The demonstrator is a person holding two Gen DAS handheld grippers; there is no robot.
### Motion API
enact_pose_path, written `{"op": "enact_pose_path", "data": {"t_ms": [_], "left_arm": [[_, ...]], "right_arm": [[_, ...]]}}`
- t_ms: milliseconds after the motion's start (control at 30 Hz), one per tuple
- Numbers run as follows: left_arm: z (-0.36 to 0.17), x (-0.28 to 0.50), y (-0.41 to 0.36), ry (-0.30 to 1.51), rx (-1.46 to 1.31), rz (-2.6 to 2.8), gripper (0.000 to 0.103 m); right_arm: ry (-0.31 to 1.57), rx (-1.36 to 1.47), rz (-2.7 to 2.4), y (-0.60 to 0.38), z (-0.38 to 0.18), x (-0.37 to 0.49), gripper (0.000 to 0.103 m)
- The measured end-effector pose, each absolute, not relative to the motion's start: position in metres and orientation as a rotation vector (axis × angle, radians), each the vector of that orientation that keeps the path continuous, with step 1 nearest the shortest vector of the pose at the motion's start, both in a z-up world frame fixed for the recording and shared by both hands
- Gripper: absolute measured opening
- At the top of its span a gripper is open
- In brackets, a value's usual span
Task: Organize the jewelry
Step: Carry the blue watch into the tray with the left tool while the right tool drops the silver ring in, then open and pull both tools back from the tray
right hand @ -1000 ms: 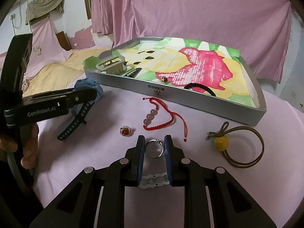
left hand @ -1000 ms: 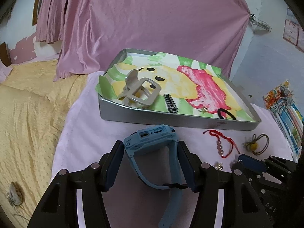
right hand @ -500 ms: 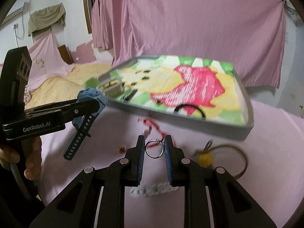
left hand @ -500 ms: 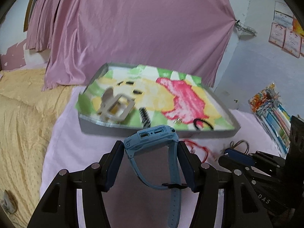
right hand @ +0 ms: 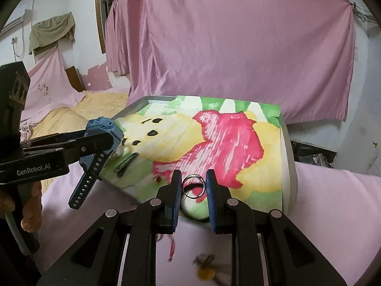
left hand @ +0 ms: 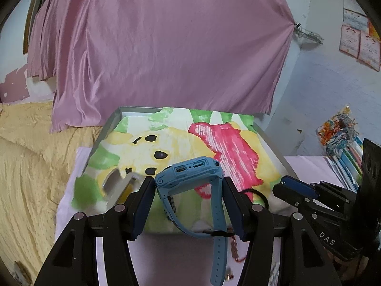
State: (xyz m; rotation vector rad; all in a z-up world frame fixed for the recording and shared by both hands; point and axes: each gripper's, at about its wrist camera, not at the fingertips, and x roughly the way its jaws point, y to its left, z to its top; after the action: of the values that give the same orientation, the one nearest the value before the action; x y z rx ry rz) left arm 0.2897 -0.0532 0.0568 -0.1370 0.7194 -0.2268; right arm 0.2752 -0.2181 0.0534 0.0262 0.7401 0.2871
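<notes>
My left gripper (left hand: 189, 183) is shut on a blue smartwatch (left hand: 190, 172), whose strap (left hand: 218, 245) hangs down; the same blue smartwatch (right hand: 104, 128) shows at the left in the right wrist view. My right gripper (right hand: 193, 186) is shut on a thin silver ring (right hand: 194, 187). Both are raised over the near edge of a grey tray (left hand: 112, 124) lined with a yellow, pink and green painted sheet (right hand: 226, 143). In the tray lie a beige hair claw (left hand: 116, 186), a black hair clip (right hand: 125, 163), a black hair tie (left hand: 258, 194) and a small red earring (right hand: 157, 178).
On the pink cloth (right hand: 333, 214) below lie a red cord bracelet (right hand: 171, 247) and a yellow-bead hair tie (right hand: 206, 271). A small gold piece (left hand: 229, 277) sits near the strap's end. A yellow bedspread (left hand: 26, 166) lies left; pink curtains hang behind. Colourful packets (left hand: 343, 138) stand at right.
Both grippers rose and moved forward from above the pink cloth to over the tray's near edge, each still holding its item. The bracelet and hair tie now lie beneath them.
</notes>
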Motion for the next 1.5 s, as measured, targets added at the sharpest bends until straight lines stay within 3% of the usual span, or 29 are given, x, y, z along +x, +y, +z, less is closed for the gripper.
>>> {"op": "enact_pose_path", "data": {"t_ms": [867,933,1000,1167,1233,1333,1433,1500], "left_arm": [[0.020,0.338,-0.073,0.904,-0.072,-0.191,0.056],[0.022,0.335,-0.073,0.895,-0.076,-0.195,0.057],[0.025,0.332,-0.071,0.882,-0.088,-0.200,0.064],[0.035,0.318,-0.063,0.823,-0.133,-0.204,0.074],[0.039,0.310,-0.059,0.796,-0.150,-0.199,0.076],[0.043,0.298,-0.054,0.763,-0.167,-0.196,0.080],[0.047,0.282,-0.049,0.713,-0.180,-0.181,0.088],[0.048,0.271,-0.044,0.679,-0.196,-0.174,0.096]], "right_arm": [[0.909,-0.016,0.282,-0.206,0.011,0.314,0.019],[0.909,-0.011,0.273,-0.208,0.011,0.313,0.026],[0.900,0.002,0.264,-0.211,0.013,0.311,0.035],[0.842,0.039,0.243,-0.219,0.024,0.297,0.040],[0.802,0.063,0.229,-0.224,0.031,0.287,0.054],[0.747,0.100,0.210,-0.231,0.039,0.272,0.058],[0.692,0.139,0.192,-0.238,0.046,0.253,0.072],[0.658,0.154,0.190,-0.241,0.049,0.241,0.075]]}}
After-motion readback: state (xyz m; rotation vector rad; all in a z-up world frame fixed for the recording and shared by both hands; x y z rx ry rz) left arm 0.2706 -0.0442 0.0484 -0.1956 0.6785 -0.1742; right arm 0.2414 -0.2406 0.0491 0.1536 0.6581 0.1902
